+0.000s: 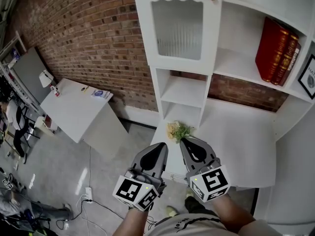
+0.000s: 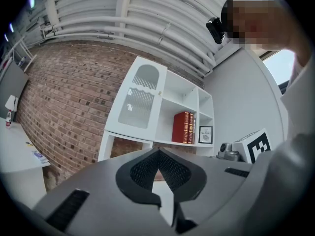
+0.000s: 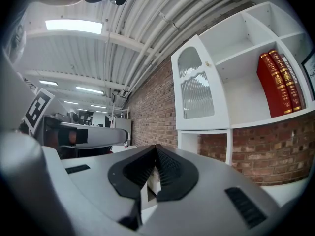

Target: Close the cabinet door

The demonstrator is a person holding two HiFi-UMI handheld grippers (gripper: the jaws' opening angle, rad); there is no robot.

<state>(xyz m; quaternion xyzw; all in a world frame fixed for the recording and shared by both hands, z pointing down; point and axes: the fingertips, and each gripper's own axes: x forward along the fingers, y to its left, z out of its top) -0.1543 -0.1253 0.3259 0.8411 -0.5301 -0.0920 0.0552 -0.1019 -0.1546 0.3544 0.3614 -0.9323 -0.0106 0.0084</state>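
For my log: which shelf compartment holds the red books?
The compartment right of the glass-paned door; the two cubbies under that door hold none.

Cabinet door (image 1: 177,28) top cropped by head view's edge; framed picture (image 1: 309,77) cut at right; red books (image 1: 275,50) spine lettering unreadable.

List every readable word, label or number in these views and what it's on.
"NATURE": black-framed picture on the white shelf unit; the smaller print below it is unreadable.
Gold lettering on the red hardback books' spines: too blurred to read.
Black-and-white square markers: patterns only, no words.
Blue-and-white leaflet on the white table: too small to read.
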